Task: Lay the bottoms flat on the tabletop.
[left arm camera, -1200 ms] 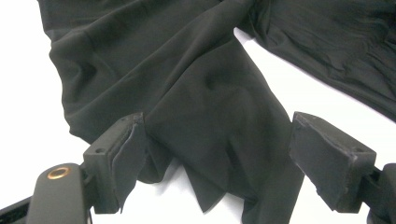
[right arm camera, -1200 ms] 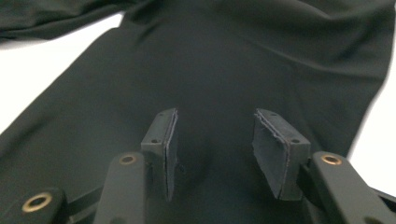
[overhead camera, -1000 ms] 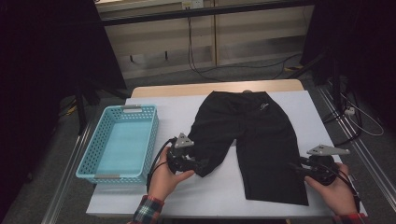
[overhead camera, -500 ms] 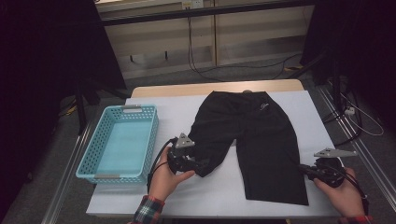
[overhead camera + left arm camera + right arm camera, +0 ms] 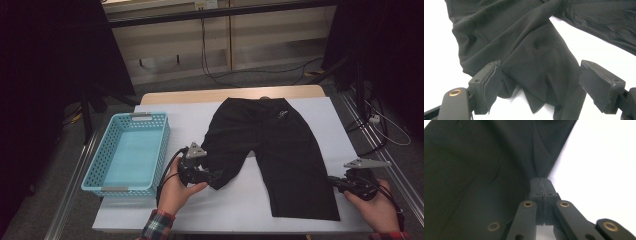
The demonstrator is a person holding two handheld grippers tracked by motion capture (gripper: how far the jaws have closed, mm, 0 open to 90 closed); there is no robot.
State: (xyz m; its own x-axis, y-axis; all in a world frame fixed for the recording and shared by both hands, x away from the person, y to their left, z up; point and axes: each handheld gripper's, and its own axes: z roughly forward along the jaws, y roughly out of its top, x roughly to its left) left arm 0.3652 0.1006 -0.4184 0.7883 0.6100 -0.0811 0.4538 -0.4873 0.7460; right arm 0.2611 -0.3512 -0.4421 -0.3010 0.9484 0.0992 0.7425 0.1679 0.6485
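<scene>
Black shorts (image 5: 280, 150) lie flat on the white table (image 5: 235, 207), waistband at the far side. My left gripper (image 5: 212, 177) sits at the hem of the shorts' left leg. In the left gripper view its jaws (image 5: 541, 66) stand wide apart with the rumpled hem (image 5: 531, 75) between them, and the pads are not pressing on it. My right gripper (image 5: 334, 182) is at the outer edge of the right leg, near its hem. In the right gripper view it (image 5: 541, 181) is shut on a pinch of the black cloth (image 5: 474, 170).
A light blue plastic basket (image 5: 162, 145) stands on the left part of the table, close to my left hand. The table's near edge runs just in front of both hands. Cables lie on the floor beyond the far edge.
My right hand has shifted slightly right along the shorts' outer edge. The left hand and the shorts have kept still.
</scene>
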